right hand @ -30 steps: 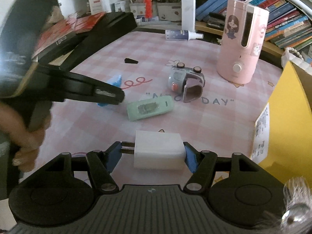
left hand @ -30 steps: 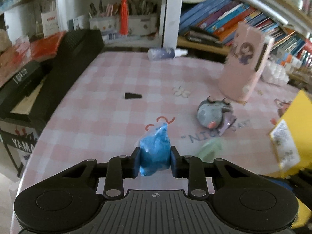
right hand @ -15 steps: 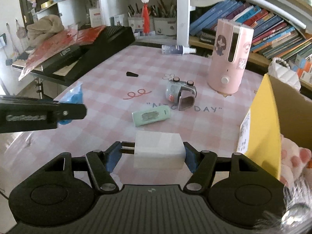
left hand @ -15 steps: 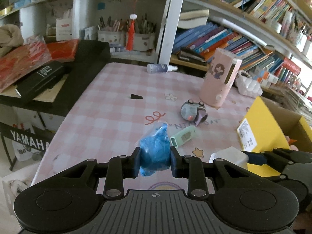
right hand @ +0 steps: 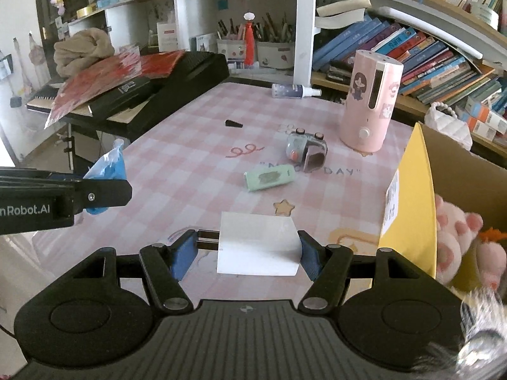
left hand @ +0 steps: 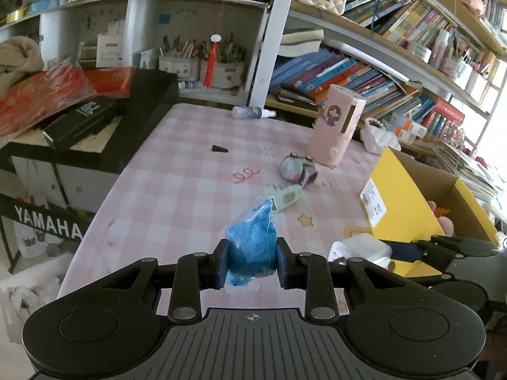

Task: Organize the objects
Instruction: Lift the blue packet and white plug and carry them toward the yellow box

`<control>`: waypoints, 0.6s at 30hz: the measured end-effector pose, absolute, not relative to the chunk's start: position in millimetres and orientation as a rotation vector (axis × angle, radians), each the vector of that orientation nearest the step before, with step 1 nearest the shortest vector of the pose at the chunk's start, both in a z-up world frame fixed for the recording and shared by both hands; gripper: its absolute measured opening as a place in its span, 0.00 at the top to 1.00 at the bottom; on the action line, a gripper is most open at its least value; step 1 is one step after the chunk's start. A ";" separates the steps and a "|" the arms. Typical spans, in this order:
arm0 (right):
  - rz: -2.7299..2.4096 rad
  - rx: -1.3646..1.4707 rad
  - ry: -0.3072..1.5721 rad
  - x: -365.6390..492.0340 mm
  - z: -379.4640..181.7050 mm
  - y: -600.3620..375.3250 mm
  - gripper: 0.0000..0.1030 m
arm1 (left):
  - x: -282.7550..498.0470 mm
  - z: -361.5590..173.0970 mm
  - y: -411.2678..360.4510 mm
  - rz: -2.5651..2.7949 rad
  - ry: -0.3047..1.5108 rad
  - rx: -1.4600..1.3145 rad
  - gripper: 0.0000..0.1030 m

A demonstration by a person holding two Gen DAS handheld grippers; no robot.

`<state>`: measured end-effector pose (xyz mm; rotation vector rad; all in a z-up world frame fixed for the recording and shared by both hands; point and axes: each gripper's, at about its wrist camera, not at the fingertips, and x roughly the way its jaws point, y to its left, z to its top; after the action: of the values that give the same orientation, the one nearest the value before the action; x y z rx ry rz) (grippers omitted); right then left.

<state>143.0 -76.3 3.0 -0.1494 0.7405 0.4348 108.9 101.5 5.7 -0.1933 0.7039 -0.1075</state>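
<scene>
**Both loads up, box off at 3 o'clock**

White charger block (right hand: 258, 247) clamped crosswise in the right gripper (right hand: 250, 253) jaws, prongs poking toward 9 o'clock, long axis running side to side. Blue bagged bundle (left hand: 252, 247) pinched upright in the left gripper (left hand: 252, 261) jaws, tail pointing to 12. Yellow cardboard box (right hand: 415, 196) sitting at 3 o'clock from the charger, open, plush toy (right hand: 456, 234) already inside. Right side clearly nearer, so probably drops first; left has to cross over.

Still out on the pink checked surface (right hand: 190, 145), toward 12: one mint green case (right hand: 269, 179), one grey toy camera (right hand: 305, 148), one pink humidifier (right hand: 369, 104), one spray bottle (right hand: 293, 91), one small black wedge (right hand: 233, 123). So two carried, five waiting.
</scene>
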 end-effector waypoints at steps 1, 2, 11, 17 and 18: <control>0.433 -0.151 0.742 137.0 2.8 -75.3 0.37 | 104.0 5.6 102.5 -0.110 0.704 -0.195 0.73; 0.430 -0.152 0.744 130.9 2.4 -74.4 0.37 | 98.4 5.3 103.1 -0.114 0.706 -0.196 0.73; 0.388 -0.116 0.770 81.5 1.1 -73.0 0.37 | 50.8 5.8 109.6 -0.148 0.709 -0.190 0.73; 0.369 -0.097 0.766 56.3 4.9 -72.1 0.37 | 29.3 10.4 114.5 -0.155 0.689 -0.193 0.73; 0.366 -0.095 0.761 52.6 5.7 -72.6 0.37 | 26.4 11.1 114.5 -0.158 0.686 -0.192 0.73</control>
<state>52.6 -72.6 5.7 -0.0948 0.7612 0.3659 26.4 114.5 11.1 -0.1919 0.6861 -0.1575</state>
